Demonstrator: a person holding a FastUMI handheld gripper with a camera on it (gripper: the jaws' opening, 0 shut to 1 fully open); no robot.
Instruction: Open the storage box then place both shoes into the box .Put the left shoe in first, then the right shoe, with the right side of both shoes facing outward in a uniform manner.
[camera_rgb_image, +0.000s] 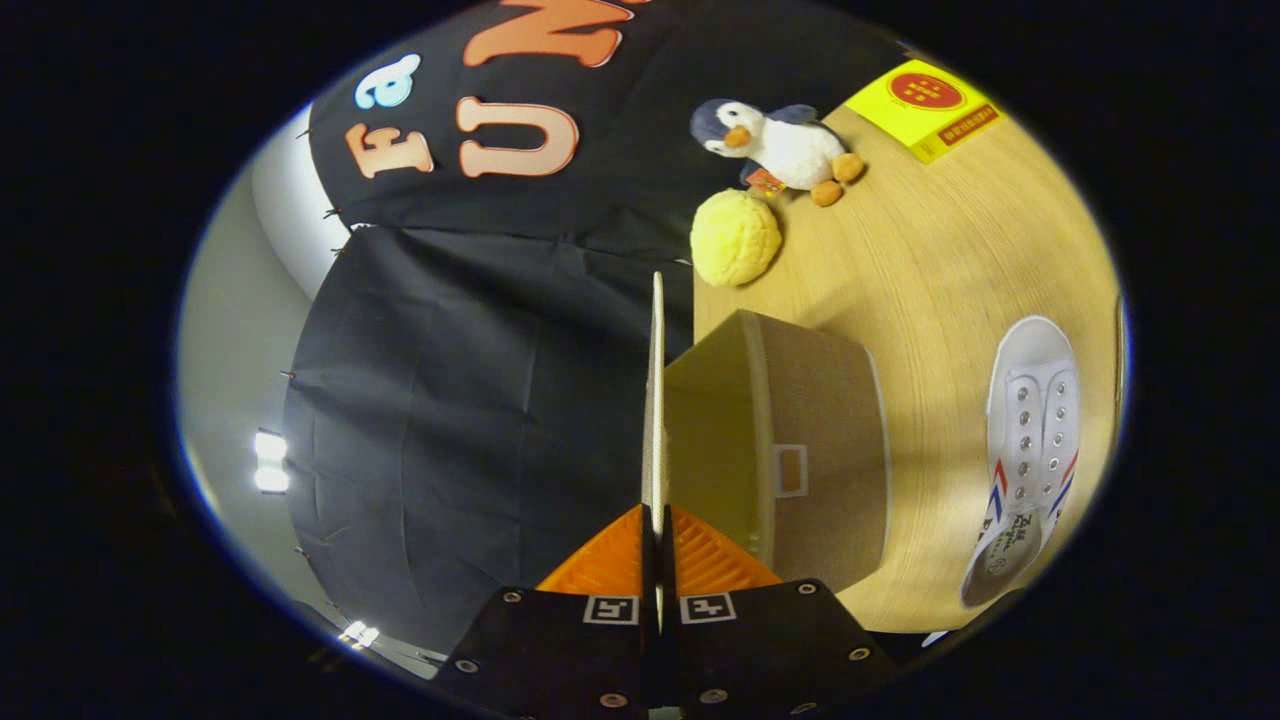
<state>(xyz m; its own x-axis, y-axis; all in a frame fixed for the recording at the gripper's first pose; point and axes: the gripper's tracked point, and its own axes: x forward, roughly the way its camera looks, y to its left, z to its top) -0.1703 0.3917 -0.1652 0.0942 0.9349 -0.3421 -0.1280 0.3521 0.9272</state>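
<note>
My gripper (657, 522) is shut on the thin lid (657, 400) of the storage box, which I see edge-on, running straight ahead from between the fingers. The beige fabric storage box (820, 450) stands on the wooden table just beside the lid. Its top is open, and the lid stands away from the opening, with part of the inside showing. A white canvas shoe (1030, 450) with red and blue side stripes lies on the table beyond the box, laces side up. The whole view is rolled, so the table stands on edge.
A plush penguin (780, 145), a yellow knitted ball (735, 238) and a yellow booklet (925, 105) lie at the far end of the wooden table (950, 260). Black cloth walls the booth on the other side of the lid.
</note>
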